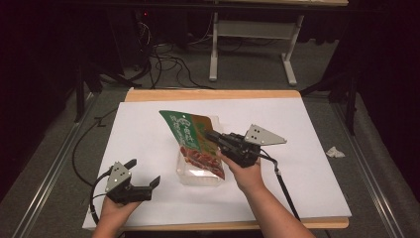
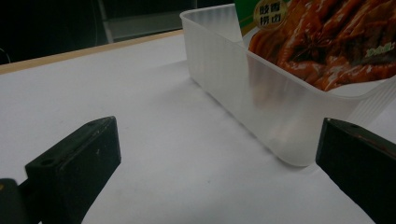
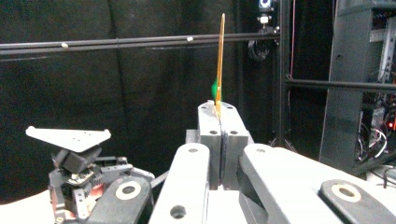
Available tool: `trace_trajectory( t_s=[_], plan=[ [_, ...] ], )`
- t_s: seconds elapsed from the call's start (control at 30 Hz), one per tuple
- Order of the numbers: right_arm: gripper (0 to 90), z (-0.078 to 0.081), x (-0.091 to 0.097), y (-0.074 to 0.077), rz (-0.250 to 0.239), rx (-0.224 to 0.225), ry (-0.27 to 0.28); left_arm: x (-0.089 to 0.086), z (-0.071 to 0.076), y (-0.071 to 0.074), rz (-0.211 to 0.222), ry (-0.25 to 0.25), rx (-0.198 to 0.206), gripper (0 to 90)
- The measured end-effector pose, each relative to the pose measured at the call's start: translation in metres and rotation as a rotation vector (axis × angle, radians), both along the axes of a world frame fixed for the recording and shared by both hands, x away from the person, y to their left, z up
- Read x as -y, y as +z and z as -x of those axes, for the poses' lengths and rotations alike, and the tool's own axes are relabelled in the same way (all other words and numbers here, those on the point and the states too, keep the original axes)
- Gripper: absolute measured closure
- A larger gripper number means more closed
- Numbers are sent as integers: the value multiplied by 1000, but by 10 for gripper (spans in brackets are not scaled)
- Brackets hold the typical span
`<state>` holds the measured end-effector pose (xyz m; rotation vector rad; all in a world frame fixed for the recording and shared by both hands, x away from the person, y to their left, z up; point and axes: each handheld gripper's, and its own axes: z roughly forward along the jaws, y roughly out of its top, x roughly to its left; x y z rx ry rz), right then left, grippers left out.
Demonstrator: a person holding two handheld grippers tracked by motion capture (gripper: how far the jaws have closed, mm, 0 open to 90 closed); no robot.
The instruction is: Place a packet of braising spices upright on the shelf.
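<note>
Step in hand: peeling the printed film lid (image 1: 190, 136) off the clear plastic food tray (image 1: 198, 173) at desk (image 1: 307, 129) centre. The right claw (image 1: 214, 135) pinches the film's edge, lifted toward 11 o'clock. The left claw (image 1: 143, 174), jaws wide, waits at 9 o'clock; next it likely braces the tray.

The food packet (image 1: 190, 139) is green along its upper band with pale lettering, and below that it carries a picture of glossy red-brown food; the left gripper view adds a round gold badge with dark characters. The tray (image 2: 261, 100) is clear, milky plastic. A white sheet (image 1: 148, 144) covers the table (image 1: 208, 94), whose edge is light wood. Both grippers are black, the left gripper (image 1: 141, 182) and the right gripper (image 1: 218, 138) each topped by a grey plate dotted with small holes.
</note>
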<state>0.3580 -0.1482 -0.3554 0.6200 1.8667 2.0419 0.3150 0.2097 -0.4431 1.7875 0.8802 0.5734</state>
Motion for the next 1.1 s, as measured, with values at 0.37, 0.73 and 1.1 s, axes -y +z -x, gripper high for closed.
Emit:
trace_trajectory(
  t_s=[0.37,0.73,1.1],
  plan=[
    [900,-7,3,-15,0,-22,-40,5,0,0,-9,-19,2,4],
    [900,-2,7,-23,3,-21,-62,6,1,0,-14,-20,0,4],
    [900,4,17,-27,39,-57,-92,7,2,1,-13,-25,5,4]
  ],
)
